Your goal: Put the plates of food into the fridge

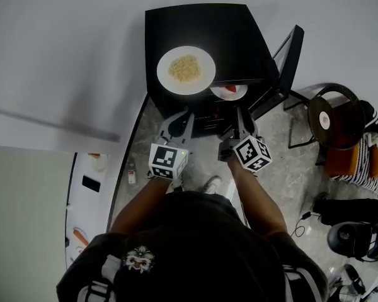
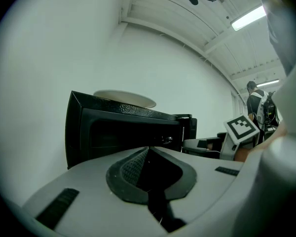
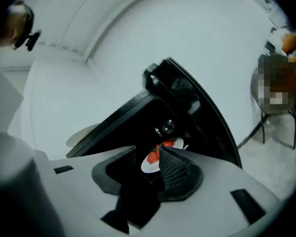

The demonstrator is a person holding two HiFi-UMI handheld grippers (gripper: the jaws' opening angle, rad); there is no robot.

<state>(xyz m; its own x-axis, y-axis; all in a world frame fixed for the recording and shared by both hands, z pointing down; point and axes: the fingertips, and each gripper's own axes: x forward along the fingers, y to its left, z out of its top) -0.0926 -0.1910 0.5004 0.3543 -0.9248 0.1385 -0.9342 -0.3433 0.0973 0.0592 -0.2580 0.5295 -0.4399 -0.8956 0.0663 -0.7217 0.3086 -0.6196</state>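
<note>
1. The plate of noodles (image 1: 186, 70) lies flat, face up, on top of the black mini fridge (image 1: 233, 33), near the front edge of the fridge top and left of its centre. The plate is round, so it has no long axis.
2. The plate of red food (image 1: 229, 92), probably strawberries, lies flat inside the fridge, just under the front edge of the fridge top and right of centre. Its rim shows past that edge in the head view.
3. The fridge door (image 1: 288, 58) stands swung open at the right side of the fridge.
4. The left gripper (image 2: 148, 154) is in front of the fridge, left of the opening. Its jaws are pressed together with nothing between them. It touches neither plate.
5. The right gripper (image 3: 148, 152) points into the fridge opening. Its jaws are spread wide. The plate of red food shows in the gap between them, farther in, and the pads do not touch it.
</note>
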